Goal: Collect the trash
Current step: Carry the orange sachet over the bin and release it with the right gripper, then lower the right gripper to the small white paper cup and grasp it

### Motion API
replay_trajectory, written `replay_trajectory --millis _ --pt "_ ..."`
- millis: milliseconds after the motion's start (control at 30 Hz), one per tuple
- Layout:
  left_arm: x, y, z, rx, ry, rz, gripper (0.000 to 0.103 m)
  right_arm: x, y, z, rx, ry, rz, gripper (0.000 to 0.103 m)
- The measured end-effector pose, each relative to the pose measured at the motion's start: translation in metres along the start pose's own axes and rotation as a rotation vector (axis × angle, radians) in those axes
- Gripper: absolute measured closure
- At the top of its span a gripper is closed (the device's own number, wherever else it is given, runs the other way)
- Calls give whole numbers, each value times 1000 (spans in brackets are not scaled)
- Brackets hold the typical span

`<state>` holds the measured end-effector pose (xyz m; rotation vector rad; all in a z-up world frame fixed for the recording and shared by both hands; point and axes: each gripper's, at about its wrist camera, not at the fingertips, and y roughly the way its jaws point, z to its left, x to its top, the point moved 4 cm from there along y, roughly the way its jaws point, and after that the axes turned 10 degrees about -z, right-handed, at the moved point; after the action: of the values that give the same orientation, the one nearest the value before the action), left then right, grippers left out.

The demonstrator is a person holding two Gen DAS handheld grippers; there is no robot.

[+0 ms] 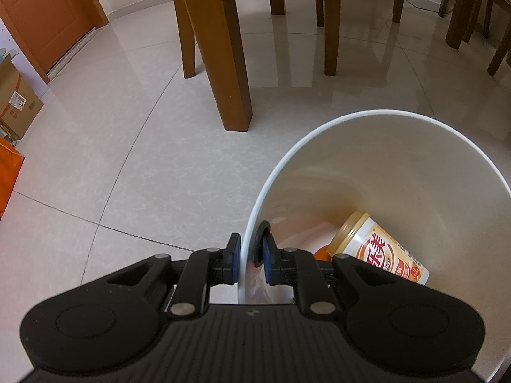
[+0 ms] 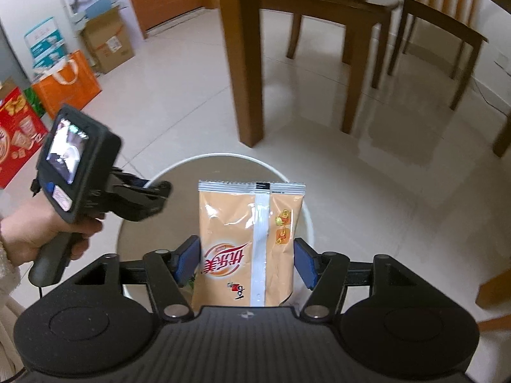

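A white bin stands on the tiled floor. My left gripper is shut on its near rim, one finger outside the wall and one inside. On the bin's bottom a milk tea cup lies on its side, with something orange partly hidden under it. My right gripper holds an orange snack packet by its two side edges, upright and directly over the bin. The right wrist view also shows the left gripper on the rim, held by a hand.
Wooden table legs and chair legs rise just beyond the bin. Cardboard boxes, an orange bag and a red carton line the wall at the left. Bare tiles lie left of the bin.
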<state>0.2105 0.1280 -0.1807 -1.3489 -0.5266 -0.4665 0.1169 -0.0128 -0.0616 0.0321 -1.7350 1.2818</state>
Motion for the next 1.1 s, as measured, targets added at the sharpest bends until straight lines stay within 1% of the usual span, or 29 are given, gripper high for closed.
replay_trajectory --millis 33,100,200,300,467,567,767,900,967,1033,1100 --pt "0 0 0 -1 0 0 91 1 -1 4 -3 -11 -4 31" --pt "0 0 1 -2 -3 1 91 3 0 17 -20 -42 -7 19" --pt "0 0 1 -1 -5 2 91 1 -13 21 -23 -48 -19 10" --pt "1 0 2 -1 -6 2 91 -2 -19 11 -38 -26 -32 5" --pt "1 0 3 -4 -11 4 91 -13 -23 -5 -59 3 -73 5" --pt "1 0 3 -2 -11 5 91 -26 -27 -17 -77 20 -103 4" --pt "1 -1 3 0 -13 6 91 -62 -24 -42 -117 77 -102 4" --pt "1 -2 3 -1 -13 7 91 -94 -12 -46 -113 76 -105 4" --pt "1 -2 4 0 -10 6 91 -114 -1 -47 -107 76 -81 4" --pt "0 -2 4 1 -8 4 91 -137 16 -45 -86 68 -33 4" --pt "0 -2 4 3 -7 5 91 -160 34 -37 -79 20 0 4"
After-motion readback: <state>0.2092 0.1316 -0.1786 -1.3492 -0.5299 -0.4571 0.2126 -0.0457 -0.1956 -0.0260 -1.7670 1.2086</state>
